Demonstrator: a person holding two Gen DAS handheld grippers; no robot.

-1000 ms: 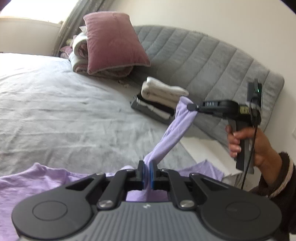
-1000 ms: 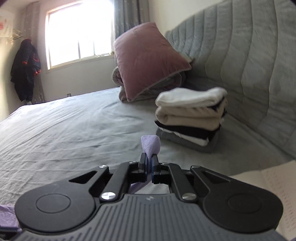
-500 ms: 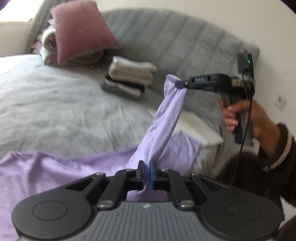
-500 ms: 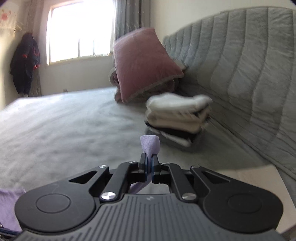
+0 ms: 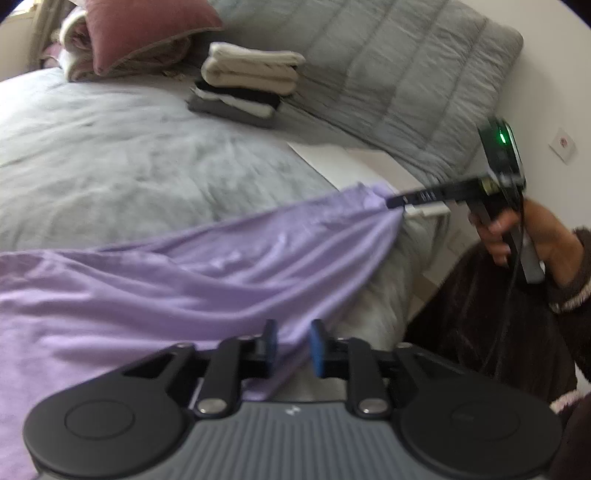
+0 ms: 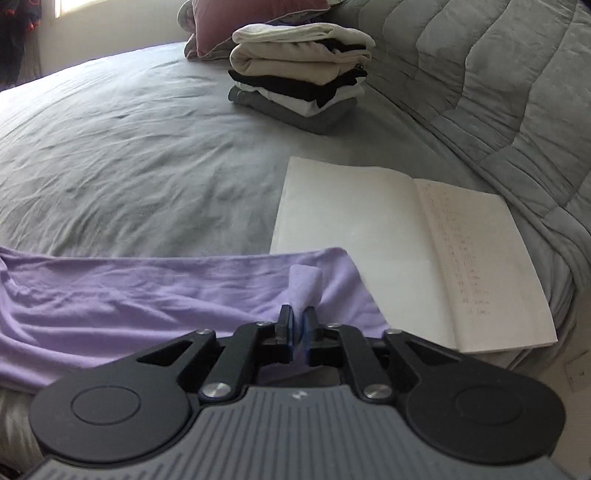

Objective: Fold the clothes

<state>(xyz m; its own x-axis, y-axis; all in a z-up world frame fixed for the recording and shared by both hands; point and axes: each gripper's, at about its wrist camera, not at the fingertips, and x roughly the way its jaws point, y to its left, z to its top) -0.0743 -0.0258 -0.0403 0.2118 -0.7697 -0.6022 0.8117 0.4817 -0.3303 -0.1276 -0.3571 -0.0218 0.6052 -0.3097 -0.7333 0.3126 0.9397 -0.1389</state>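
Note:
A lilac garment lies spread over the grey bed near its front edge. My left gripper is open, its pads apart, with the cloth draped loosely between and under them. My right gripper is shut on a bunched corner of the lilac garment, which pokes up above the pads. In the left wrist view the right gripper pinches the cloth's right end near the bed's corner, low over the mattress.
A stack of folded clothes sits far on the bed, with a pink pillow behind it. An open white notebook lies right of the garment. A grey quilted headboard runs along the right. The bed edge is near.
Both grippers have come down from holding the garment raised and stretched; the cloth now lies on the bed. The left gripper has opened and released its hold.

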